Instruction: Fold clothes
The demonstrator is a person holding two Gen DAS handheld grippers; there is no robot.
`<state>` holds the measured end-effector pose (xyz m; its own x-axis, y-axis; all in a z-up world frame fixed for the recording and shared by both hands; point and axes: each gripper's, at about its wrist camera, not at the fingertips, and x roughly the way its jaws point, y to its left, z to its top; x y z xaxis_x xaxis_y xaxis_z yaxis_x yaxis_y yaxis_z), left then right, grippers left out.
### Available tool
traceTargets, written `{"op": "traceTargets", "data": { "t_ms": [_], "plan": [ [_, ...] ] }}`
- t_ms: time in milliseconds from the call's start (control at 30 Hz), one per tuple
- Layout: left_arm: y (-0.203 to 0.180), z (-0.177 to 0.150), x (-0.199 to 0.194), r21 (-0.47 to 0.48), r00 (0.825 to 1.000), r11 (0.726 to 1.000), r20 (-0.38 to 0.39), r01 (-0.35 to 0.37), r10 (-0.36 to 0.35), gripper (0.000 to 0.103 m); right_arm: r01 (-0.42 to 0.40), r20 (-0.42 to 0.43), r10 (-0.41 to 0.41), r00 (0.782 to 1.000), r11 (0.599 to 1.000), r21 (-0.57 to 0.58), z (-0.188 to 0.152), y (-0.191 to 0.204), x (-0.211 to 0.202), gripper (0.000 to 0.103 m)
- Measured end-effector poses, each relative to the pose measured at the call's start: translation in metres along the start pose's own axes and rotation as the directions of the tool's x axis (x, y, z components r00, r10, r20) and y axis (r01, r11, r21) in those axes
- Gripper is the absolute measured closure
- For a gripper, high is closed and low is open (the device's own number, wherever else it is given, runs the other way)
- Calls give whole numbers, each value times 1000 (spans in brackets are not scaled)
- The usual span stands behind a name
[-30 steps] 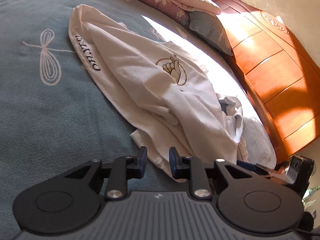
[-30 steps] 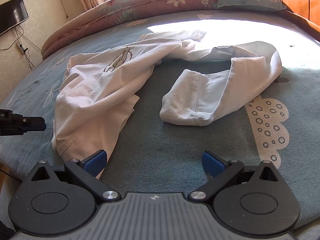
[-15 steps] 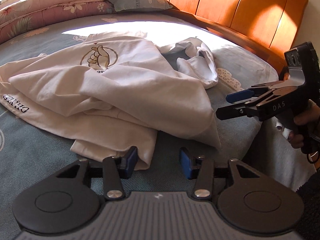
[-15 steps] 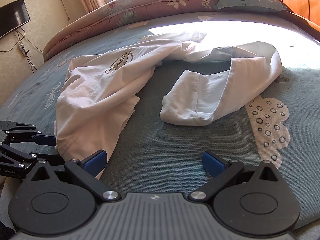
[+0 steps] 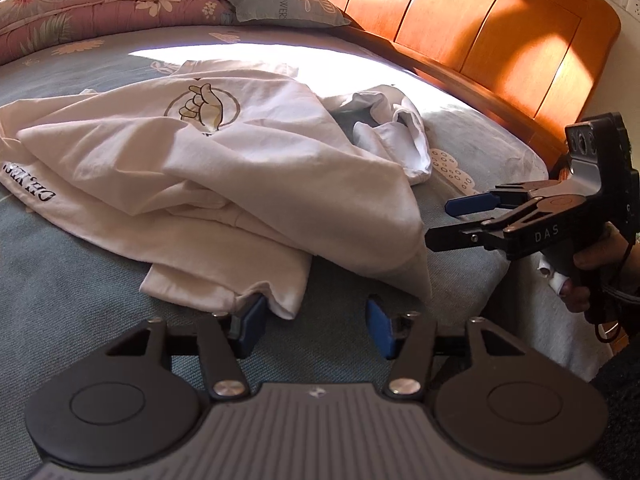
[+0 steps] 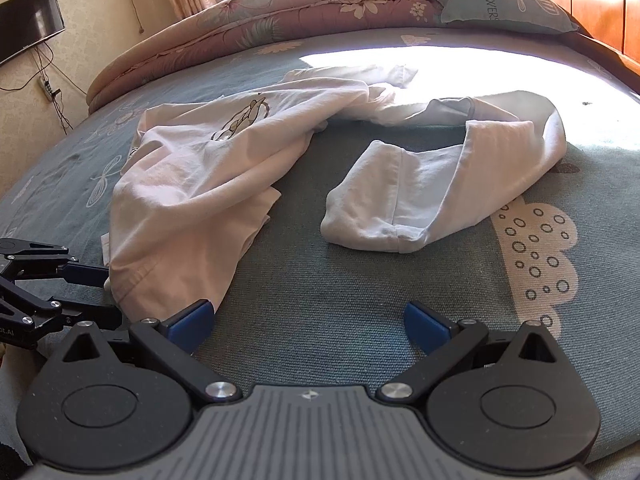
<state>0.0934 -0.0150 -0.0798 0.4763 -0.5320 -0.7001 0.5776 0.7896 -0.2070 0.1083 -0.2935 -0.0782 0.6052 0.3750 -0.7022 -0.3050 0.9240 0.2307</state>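
A crumpled white T-shirt (image 5: 240, 168) with a hand print on it lies on the blue-grey bedspread (image 5: 60, 304). It also shows in the right wrist view (image 6: 200, 184), one sleeve curled to the right (image 6: 420, 196). My left gripper (image 5: 314, 326) is open, its left pad touching the shirt's near hem corner. My right gripper (image 6: 308, 324) is wide open and empty, low over the bed by the hem's other corner. The right gripper also shows in the left wrist view (image 5: 448, 220), beside the shirt's right edge. The left gripper shows in the right wrist view (image 6: 96, 292).
A folded floral quilt (image 6: 300, 12) and a teal pillow (image 6: 504, 4) lie at the far side of the bed. An orange wooden headboard (image 5: 500, 40) runs along the right. A wall TV (image 6: 28, 20) with hanging cables is at far left.
The left gripper has swung round toward the headboard, opened wider and come up to the shirt's hem corner. The right gripper has stayed nearly still and open.
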Motion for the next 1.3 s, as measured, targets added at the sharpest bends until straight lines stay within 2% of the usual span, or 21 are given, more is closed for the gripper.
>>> {"op": "traceTargets", "data": {
  "t_ms": [133,367,433,633,733,900,967,1033,1100,1167,1233,1267,1300],
  "plan": [
    [-7,2,-9,41,1000,999,-6,18,-18,46,-7,3,7,1000,1000,19,0,-2,-2,0],
    [22,1,-28,-96,999,995,47,-14,19,45,13,2,-13,1000,1000,-14,-1,2,1,0],
    [28,3,-26,-106,998,994,53,-13,19,45,17,4,-17,1000,1000,-19,-1,3,1,0],
    [13,5,-12,-47,997,996,4,71,-71,45,21,1,-21,1000,999,-28,-1,4,1,0],
    [9,3,-3,-51,996,995,-27,86,-88,45,23,3,-23,1000,999,-31,-1,4,2,0],
    [5,2,4,-75,993,991,-27,115,-117,32,33,2,-33,999,998,-51,-2,6,3,0],
    [8,2,4,-125,991,984,-21,130,-134,30,34,4,-34,999,998,-54,-2,6,3,0],
    [14,0,3,-190,987,970,-10,155,-159,30,36,3,-36,999,998,-53,-2,6,3,0],
    [24,-4,3,-283,980,939,17,194,-197,29,34,4,-34,999,998,-52,-2,6,2,0],
    [37,-9,3,-391,972,890,57,234,-230,29,33,9,-32,999,998,-47,-2,6,2,0],
    [52,-12,4,-494,961,826,100,272,-257,29,35,9,-34,999,998,-48,-2,7,3,0],
    [57,-12,1,-518,964,814,113,263,-240,30,35,8,-35,999,998,-50,-2,7,3,0],
    [60,-9,-3,-514,968,820,119,252,-222,30,35,7,-35,999,998,-52,-2,7,3,0]
  ]
}}
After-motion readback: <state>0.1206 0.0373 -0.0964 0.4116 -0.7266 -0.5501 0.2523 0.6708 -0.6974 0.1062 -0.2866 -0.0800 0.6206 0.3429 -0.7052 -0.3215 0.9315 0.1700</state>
